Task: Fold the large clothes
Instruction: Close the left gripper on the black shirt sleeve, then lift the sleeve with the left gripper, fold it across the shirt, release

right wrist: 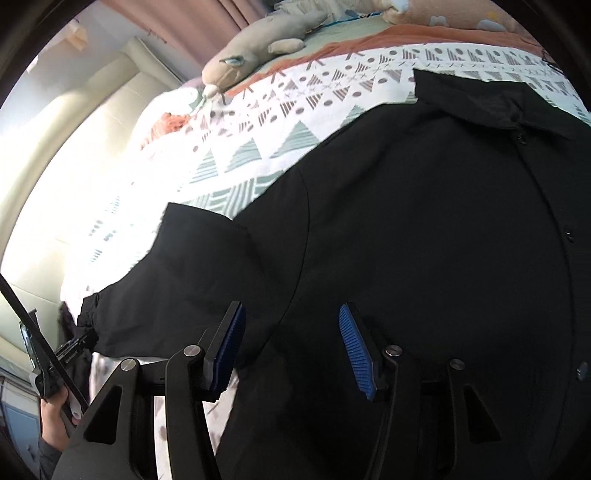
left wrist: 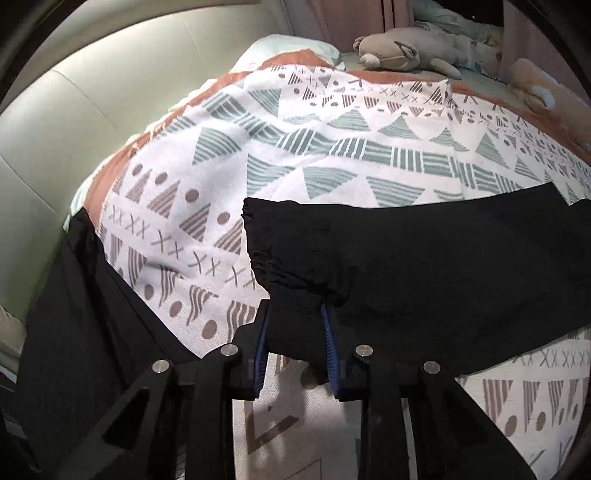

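A large black button-up shirt (right wrist: 424, 221) lies spread on a patterned blanket (right wrist: 258, 147) on a bed. In the left wrist view my left gripper (left wrist: 295, 325) is shut on a bunch of the shirt's black sleeve (left wrist: 406, 258), which stretches off to the right above the blanket (left wrist: 258, 166). In the right wrist view my right gripper (right wrist: 291, 343) is open, its blue pads (right wrist: 356, 350) spread over the shirt's body near the sleeve seam, holding nothing. The collar (right wrist: 480, 99) and front buttons show to the right. The left gripper tool (right wrist: 48, 362) and a hand show at the lower left.
Plush toys (left wrist: 399, 51) lie at the head of the bed, also in the right wrist view (right wrist: 258, 40). A padded cream wall (left wrist: 74, 110) runs along the left side. More black cloth (left wrist: 74, 332) hangs at the lower left. Pink curtains (right wrist: 184, 26) hang behind.
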Action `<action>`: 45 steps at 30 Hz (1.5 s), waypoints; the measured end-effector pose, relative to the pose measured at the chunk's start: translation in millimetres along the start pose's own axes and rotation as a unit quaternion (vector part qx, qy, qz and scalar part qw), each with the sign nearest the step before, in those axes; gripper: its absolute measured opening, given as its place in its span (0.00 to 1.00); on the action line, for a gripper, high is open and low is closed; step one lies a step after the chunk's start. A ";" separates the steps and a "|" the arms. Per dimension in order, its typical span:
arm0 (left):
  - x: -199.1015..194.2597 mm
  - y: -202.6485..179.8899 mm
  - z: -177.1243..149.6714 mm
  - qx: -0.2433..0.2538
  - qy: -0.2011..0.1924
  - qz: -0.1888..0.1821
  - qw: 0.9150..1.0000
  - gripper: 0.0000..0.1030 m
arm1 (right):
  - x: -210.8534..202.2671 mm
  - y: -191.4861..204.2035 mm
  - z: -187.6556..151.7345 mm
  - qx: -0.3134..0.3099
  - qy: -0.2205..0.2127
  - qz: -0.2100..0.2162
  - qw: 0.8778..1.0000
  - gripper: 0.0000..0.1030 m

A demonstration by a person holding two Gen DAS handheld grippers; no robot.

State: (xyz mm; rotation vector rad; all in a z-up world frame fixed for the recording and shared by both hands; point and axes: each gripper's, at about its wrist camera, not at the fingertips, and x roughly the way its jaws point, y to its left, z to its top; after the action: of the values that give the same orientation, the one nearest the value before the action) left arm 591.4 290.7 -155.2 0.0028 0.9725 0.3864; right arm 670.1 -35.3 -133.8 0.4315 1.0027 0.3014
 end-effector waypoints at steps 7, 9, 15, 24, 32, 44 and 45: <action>-87.5 -22.8 40.8 0.030 -0.067 -0.008 0.997 0.26 | -44.0 -17.6 -8.6 0.022 -0.024 0.023 0.999 0.49; -114.9 -32.8 50.9 0.039 -0.086 -0.013 0.995 0.26 | -53.6 -23.8 -12.7 0.031 -0.026 0.029 0.999 0.49; -183.0 -66.8 70.1 0.063 -0.137 -0.031 0.988 0.26 | -95.7 -36.0 -25.8 0.017 -0.046 0.004 0.999 0.50; -277.5 -145.7 98.3 0.109 -0.200 -0.059 0.972 0.26 | -165.8 -67.3 -72.5 0.053 -0.069 -0.015 0.996 0.65; -336.4 -234.9 109.7 0.170 -0.239 -0.091 0.952 0.26 | -197.2 -112.9 -101.4 0.119 -0.098 -0.032 0.988 0.67; -368.8 -394.3 92.8 0.266 -0.256 -0.161 0.915 0.26 | -235.1 -177.2 -111.6 0.193 -0.143 -0.042 0.970 0.67; -368.7 -406.7 91.2 0.271 -0.254 -0.169 0.913 0.26 | -238.4 -179.1 -113.9 0.198 -0.145 -0.043 0.968 0.67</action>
State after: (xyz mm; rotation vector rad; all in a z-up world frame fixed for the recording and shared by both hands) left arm 609.7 -191.2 122.4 0.4169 0.5197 -0.2133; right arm 459.4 -272.0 -95.7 0.7697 0.7897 -0.0461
